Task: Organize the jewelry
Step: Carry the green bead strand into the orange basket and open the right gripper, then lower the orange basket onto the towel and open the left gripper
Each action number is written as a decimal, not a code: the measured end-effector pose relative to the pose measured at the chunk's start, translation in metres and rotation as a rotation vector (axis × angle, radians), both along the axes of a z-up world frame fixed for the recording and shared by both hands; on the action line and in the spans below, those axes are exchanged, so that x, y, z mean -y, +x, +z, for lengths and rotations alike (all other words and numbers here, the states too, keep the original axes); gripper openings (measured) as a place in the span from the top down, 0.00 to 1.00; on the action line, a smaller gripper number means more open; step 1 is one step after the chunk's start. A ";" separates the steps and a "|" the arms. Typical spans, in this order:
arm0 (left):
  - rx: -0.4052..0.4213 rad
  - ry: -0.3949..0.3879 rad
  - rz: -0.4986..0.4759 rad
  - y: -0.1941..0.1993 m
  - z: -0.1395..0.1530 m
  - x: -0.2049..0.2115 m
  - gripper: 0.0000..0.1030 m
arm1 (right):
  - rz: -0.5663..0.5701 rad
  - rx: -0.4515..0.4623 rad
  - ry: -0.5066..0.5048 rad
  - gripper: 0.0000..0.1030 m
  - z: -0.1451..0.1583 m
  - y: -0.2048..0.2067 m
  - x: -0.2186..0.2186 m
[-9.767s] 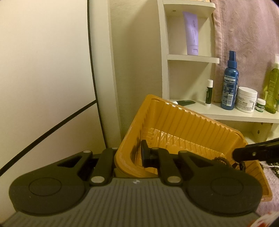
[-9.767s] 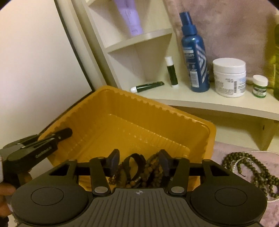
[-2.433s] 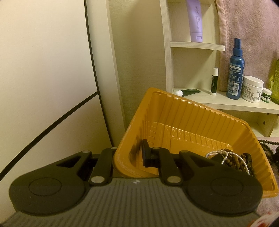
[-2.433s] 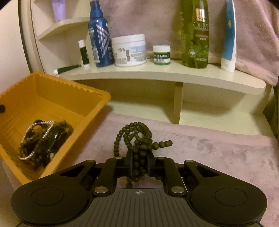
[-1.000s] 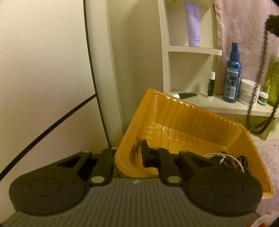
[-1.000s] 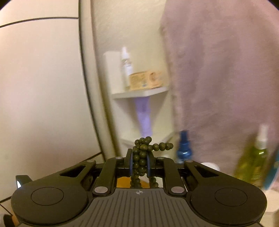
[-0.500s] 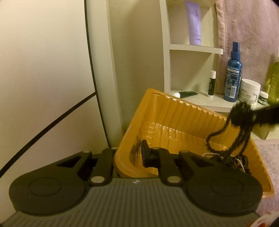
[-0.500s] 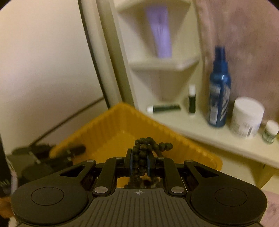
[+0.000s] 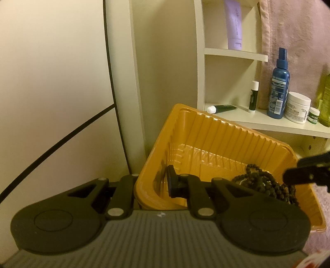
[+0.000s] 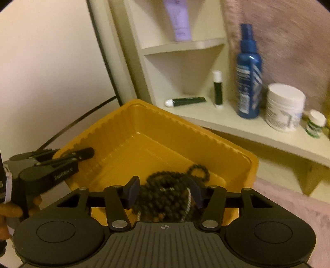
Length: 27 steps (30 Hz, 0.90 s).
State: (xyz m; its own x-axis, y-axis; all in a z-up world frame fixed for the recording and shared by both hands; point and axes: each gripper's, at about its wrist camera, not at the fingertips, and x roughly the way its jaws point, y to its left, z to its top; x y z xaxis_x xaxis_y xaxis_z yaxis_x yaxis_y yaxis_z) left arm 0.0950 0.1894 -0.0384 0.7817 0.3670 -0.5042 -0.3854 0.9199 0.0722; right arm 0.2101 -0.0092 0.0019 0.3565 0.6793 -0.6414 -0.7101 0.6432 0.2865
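My left gripper (image 9: 153, 184) is shut on the near left rim of the orange ribbed plastic tray (image 9: 208, 132) and holds it tilted. A pile of dark bead strands (image 9: 266, 184) lies in the tray's right corner. In the right wrist view my right gripper (image 10: 163, 190) is open just above that pile (image 10: 165, 195), with a silvery chain among the beads. The tray (image 10: 144, 132) fills the middle of that view, and the left gripper (image 10: 68, 158) shows clamped on its left rim. The right gripper's fingers (image 9: 305, 175) enter the left wrist view from the right.
A cream shelf (image 10: 257, 132) behind the tray carries a blue spray bottle (image 10: 248, 72), a white jar (image 10: 284, 107), a small green-labelled pot (image 10: 315, 123), a lip balm (image 10: 218, 88) and a lying green tube (image 10: 185, 101). A purple tube (image 10: 180, 18) stands higher up. Pink cloth (image 10: 288, 208) covers the surface at right.
The right gripper has come down over the tray and opened. The green bead strand it held half a second ago now lies on the pile in the tray. The left gripper still holds the rim.
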 end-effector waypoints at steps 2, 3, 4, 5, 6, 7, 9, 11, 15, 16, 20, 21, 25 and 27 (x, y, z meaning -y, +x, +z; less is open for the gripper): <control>-0.001 -0.010 0.002 0.001 -0.001 -0.002 0.88 | -0.019 -0.014 0.000 0.47 -0.001 -0.001 0.007; -0.002 -0.015 0.004 0.001 -0.002 -0.002 0.88 | -0.030 -0.020 0.000 0.46 -0.001 -0.001 0.012; -0.003 -0.021 0.005 0.002 -0.003 -0.003 0.88 | -0.040 -0.023 -0.001 0.46 -0.002 -0.002 0.017; -0.003 -0.028 0.007 0.002 -0.004 -0.004 0.88 | -0.051 -0.027 0.001 0.46 -0.002 -0.003 0.022; -0.003 -0.035 0.009 0.002 -0.005 -0.006 0.88 | -0.062 -0.031 0.003 0.46 -0.002 -0.003 0.026; -0.001 -0.045 0.011 0.002 -0.006 -0.007 0.88 | -0.076 -0.036 0.006 0.46 -0.002 -0.003 0.031; -0.002 -0.060 0.016 0.003 -0.008 -0.010 0.88 | -0.102 -0.046 0.010 0.45 -0.003 -0.002 0.038; -0.004 -0.073 0.020 0.003 -0.012 -0.012 0.88 | -0.124 -0.052 0.005 0.45 -0.005 -0.002 0.045; -0.007 -0.110 0.024 0.005 -0.019 -0.020 0.87 | -0.167 -0.060 -0.001 0.44 -0.008 -0.001 0.063; -0.009 -0.125 0.028 0.006 -0.022 -0.023 0.87 | -0.176 -0.062 -0.003 0.44 -0.009 -0.001 0.067; -0.015 -0.160 0.033 0.010 -0.033 -0.030 0.86 | -0.215 -0.074 -0.012 0.44 -0.013 -0.001 0.082; -0.018 -0.166 0.033 0.012 -0.035 -0.031 0.86 | -0.223 -0.078 -0.014 0.43 -0.015 -0.001 0.086; -0.032 -0.194 0.031 0.018 -0.044 -0.035 0.85 | -0.248 -0.090 -0.025 0.43 -0.020 -0.005 0.097; -0.028 -0.204 0.026 0.019 -0.047 -0.036 0.82 | -0.259 -0.092 -0.031 0.42 -0.022 -0.008 0.103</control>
